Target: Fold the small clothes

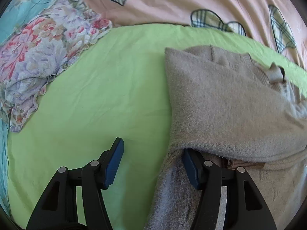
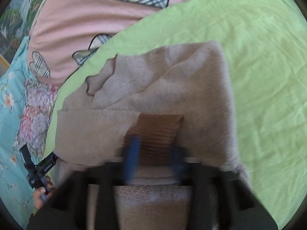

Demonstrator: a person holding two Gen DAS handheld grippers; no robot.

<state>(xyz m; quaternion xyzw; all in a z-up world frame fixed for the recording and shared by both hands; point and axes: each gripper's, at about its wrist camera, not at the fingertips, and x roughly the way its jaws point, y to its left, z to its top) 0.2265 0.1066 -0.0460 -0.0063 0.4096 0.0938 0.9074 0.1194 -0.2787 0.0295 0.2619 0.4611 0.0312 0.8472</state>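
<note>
A small beige knit sweater (image 1: pixel 230 103) lies partly folded on the green sheet (image 1: pixel 107 88). In the left wrist view my left gripper (image 1: pixel 151 164) is open; its right blue pad (image 1: pixel 189 170) sits tucked under the sweater's folded edge, its left pad over bare sheet. In the right wrist view the sweater (image 2: pixel 172 88) fills the middle, with a brown ribbed hem (image 2: pixel 155 134) showing between the blurred fingers of my right gripper (image 2: pixel 153 159). The jaws stand apart around the hem; the blur hides whether they touch it.
A floral garment (image 1: pixel 44 57) lies crumpled at the left on the sheet's edge. A pink quilt with plaid hearts (image 1: pixel 172 3) lies beyond. A blue floral cover (image 2: pixel 11 115) is at the left. The left-hand gripper and hand (image 2: pixel 40 178) show in the right wrist view.
</note>
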